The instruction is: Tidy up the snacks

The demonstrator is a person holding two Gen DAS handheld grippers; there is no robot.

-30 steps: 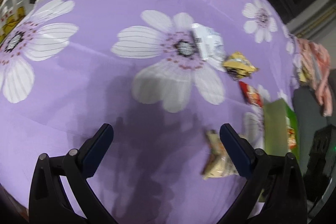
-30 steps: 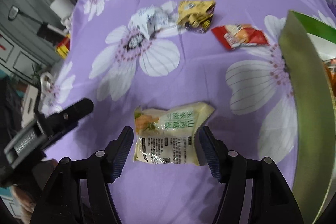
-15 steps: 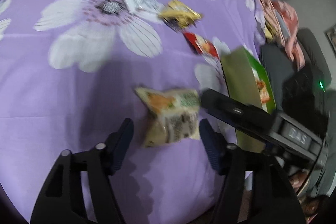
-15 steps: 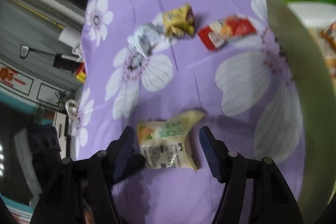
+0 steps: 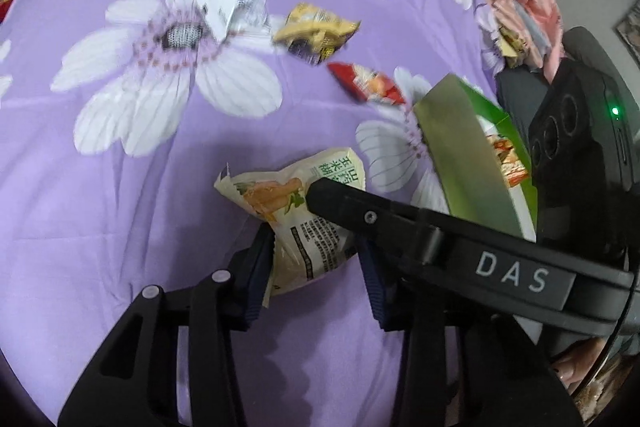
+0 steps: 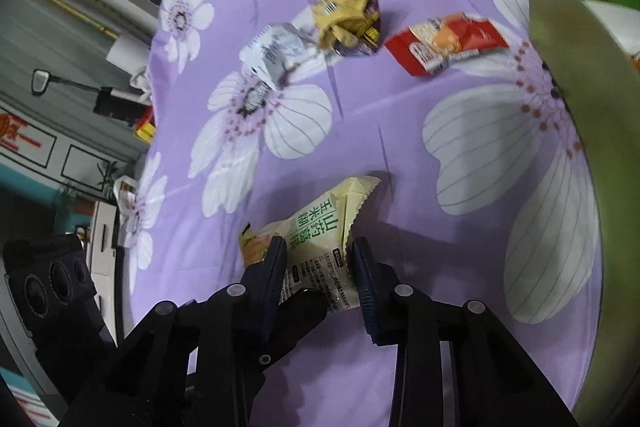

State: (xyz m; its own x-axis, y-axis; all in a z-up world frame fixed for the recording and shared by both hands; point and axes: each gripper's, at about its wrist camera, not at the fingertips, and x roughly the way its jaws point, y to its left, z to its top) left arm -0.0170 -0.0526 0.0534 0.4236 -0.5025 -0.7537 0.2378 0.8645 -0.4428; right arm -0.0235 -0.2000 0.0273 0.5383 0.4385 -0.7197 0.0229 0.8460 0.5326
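Purple floral cloth (image 5: 100, 187) covers the work surface in both wrist views. Compared with one second earlier, the cream snack packet (image 6: 320, 247) no longer lies flat between spread fingers; it is now crumpled and gripped at the near centre of the cloth. The right gripper (image 6: 320, 267) was half spread around the packet and is now pinching it, both pads pressed into its sides. The left gripper (image 5: 316, 259) was wide apart over bare cloth, well to the left of the packet; it has moved across to the packet and its jaws are closing on it, with its left pad touching the wrapper and the right gripper's finger crossing in front of its right pad. Count of loose snacks on the cloth: four, namely the cream snack packet, one white packet (image 6: 276, 55), one yellow packet (image 6: 348, 19) and one red packet (image 6: 444, 43), the last three lying in a row at the far side. One green box (image 5: 472, 163) stands at the right edge, with packets inside.
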